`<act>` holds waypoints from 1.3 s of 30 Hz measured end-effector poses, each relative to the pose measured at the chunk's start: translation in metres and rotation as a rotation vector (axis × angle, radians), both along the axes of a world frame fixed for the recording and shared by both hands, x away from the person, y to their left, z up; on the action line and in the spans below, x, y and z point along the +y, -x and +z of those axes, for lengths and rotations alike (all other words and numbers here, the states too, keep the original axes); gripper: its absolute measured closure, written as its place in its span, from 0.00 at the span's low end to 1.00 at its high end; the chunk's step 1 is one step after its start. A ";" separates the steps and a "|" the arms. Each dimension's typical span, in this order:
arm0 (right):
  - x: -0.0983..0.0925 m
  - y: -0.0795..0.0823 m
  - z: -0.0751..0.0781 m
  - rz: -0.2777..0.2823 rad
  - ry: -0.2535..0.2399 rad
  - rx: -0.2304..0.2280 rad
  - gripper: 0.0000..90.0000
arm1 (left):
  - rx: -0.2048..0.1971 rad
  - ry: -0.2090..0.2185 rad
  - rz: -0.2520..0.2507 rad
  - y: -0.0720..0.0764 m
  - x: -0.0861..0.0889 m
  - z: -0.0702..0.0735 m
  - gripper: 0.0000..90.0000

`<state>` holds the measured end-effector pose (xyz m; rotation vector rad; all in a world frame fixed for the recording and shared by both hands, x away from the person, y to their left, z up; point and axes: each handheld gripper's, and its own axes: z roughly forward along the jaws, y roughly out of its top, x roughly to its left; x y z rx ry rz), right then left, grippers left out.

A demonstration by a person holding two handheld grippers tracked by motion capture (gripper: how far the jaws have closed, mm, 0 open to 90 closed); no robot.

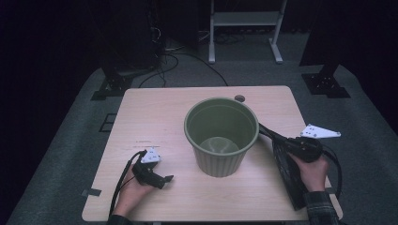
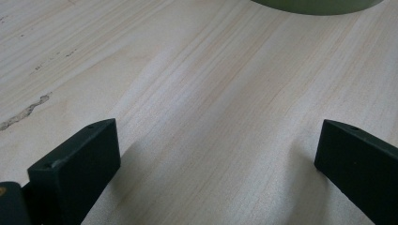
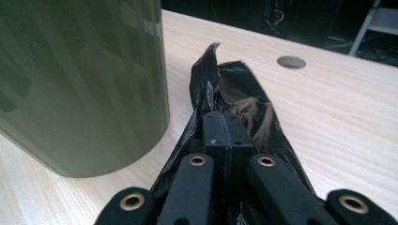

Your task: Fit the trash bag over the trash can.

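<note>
A green ribbed bin (image 1: 220, 136) stands upright in the middle of the wooden table (image 1: 155, 112), with nothing visible inside it. To its right, my right gripper (image 1: 265, 131) is shut on a black plastic bag (image 1: 285, 171) that hangs down to the table. In the right gripper view the bag (image 3: 246, 96) sticks up crumpled past my right gripper (image 3: 226, 126), close beside the bin wall (image 3: 80, 84). My left gripper (image 1: 162, 179) rests low at the front left, open. The left gripper view has its jaws spread wide over bare wood (image 2: 216, 136), with the bin's base (image 2: 319, 4) far ahead.
A round cable hole (image 1: 240, 98) sits in the table behind the bin. Beyond the table are a white-legged stand (image 1: 244, 21), dark stand feet and cables on the grey floor. The table's right edge is near my right hand.
</note>
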<state>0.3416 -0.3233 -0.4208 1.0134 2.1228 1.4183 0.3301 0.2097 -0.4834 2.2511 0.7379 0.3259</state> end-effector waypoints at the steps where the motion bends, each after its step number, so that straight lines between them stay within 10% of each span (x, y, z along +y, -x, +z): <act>1: 0.001 0.001 0.003 0.002 0.004 -0.005 1.00 | 0.000 0.001 0.001 0.000 0.000 0.000 0.00; 39: 0.015 0.003 0.138 0.183 -0.184 -0.247 1.00 | 0.001 -0.001 0.008 0.000 0.000 0.000 0.00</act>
